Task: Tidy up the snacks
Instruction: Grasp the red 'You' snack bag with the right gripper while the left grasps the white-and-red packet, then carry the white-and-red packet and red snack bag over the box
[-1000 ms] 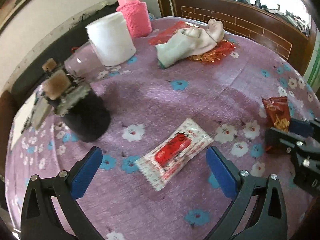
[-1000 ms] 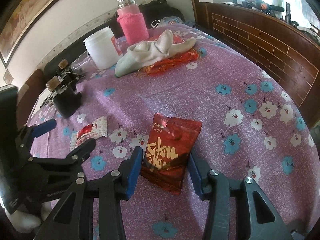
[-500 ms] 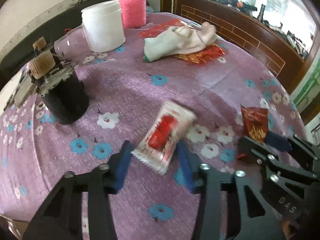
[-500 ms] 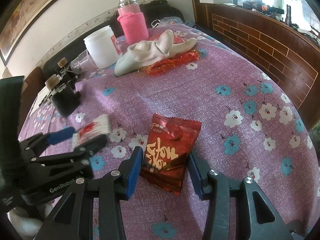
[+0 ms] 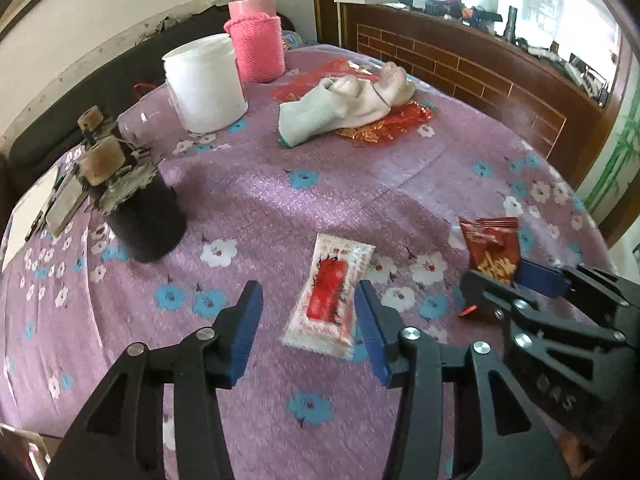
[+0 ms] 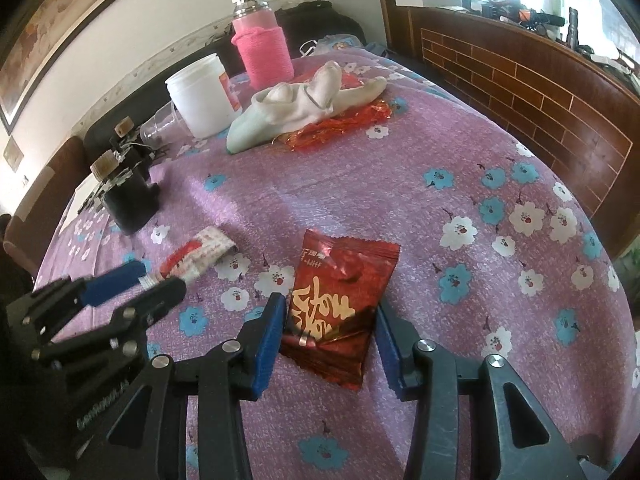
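Snacks on purple floral counter (image 5: 360, 184), white packet (image 5: 330, 296) between left gripper (image 5: 308, 320) jaws just reopened, only right pad touching, red packet (image 6: 340, 300) clamped in right gripper (image 6: 330, 336), white tub (image 5: 204, 84) and pink flask (image 5: 256, 44) behind.

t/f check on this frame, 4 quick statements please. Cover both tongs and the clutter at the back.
1. A red snack bag sits between the right tongs' pads. True.
2. Nothing lies between the left tongs' pads. False: a white-and-red packet lies between them. The jaws have just been opening, and a gap shows on one side.
3. The white tub stands beside the pink-sleeved bottle. True.
4. The sock lies against the black pot. False: it rests on red foil at the far side, well apart from the pot.
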`<action>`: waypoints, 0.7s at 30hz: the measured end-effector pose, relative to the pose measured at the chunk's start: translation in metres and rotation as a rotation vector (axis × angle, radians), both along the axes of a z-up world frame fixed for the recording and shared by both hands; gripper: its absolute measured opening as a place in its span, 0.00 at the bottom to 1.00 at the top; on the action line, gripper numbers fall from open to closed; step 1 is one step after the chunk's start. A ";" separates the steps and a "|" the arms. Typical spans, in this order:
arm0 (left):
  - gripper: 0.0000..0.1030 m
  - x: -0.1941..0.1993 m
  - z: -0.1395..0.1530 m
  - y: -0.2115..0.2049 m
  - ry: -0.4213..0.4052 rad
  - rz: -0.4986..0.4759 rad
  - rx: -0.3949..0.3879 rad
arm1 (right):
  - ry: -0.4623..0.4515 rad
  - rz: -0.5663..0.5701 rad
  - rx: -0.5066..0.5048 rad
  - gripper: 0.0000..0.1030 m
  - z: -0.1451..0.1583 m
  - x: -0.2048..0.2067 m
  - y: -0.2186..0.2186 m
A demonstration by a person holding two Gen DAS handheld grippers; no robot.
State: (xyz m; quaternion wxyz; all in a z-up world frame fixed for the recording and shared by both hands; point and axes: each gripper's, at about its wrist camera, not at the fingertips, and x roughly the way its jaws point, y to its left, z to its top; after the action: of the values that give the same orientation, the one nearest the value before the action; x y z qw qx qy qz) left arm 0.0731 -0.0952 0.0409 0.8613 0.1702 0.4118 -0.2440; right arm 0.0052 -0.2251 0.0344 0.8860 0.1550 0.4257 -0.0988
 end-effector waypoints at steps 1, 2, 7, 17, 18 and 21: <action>0.44 -0.001 -0.001 -0.003 -0.004 -0.003 0.012 | 0.001 -0.001 0.001 0.44 0.000 0.000 0.000; 0.44 -0.001 -0.003 -0.006 -0.007 -0.007 0.017 | 0.002 0.000 0.000 0.44 0.000 0.000 0.000; 0.45 0.006 -0.013 -0.016 0.006 -0.028 0.038 | 0.004 -0.001 0.005 0.44 0.000 0.000 -0.001; 0.27 0.011 -0.011 -0.016 0.069 -0.013 -0.024 | -0.021 -0.016 -0.021 0.42 0.004 -0.005 0.000; 0.27 0.010 -0.011 -0.016 0.063 -0.012 -0.022 | -0.022 -0.016 -0.023 0.42 0.004 -0.005 0.000; 0.27 0.002 -0.004 -0.013 0.051 -0.014 -0.030 | -0.024 -0.019 -0.024 0.42 0.004 -0.005 -0.001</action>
State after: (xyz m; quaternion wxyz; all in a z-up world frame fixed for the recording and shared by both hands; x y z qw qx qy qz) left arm 0.0746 -0.1078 0.0367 0.8511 0.1540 0.4289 -0.2605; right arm -0.0002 -0.2258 0.0389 0.8919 0.1497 0.4122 -0.1106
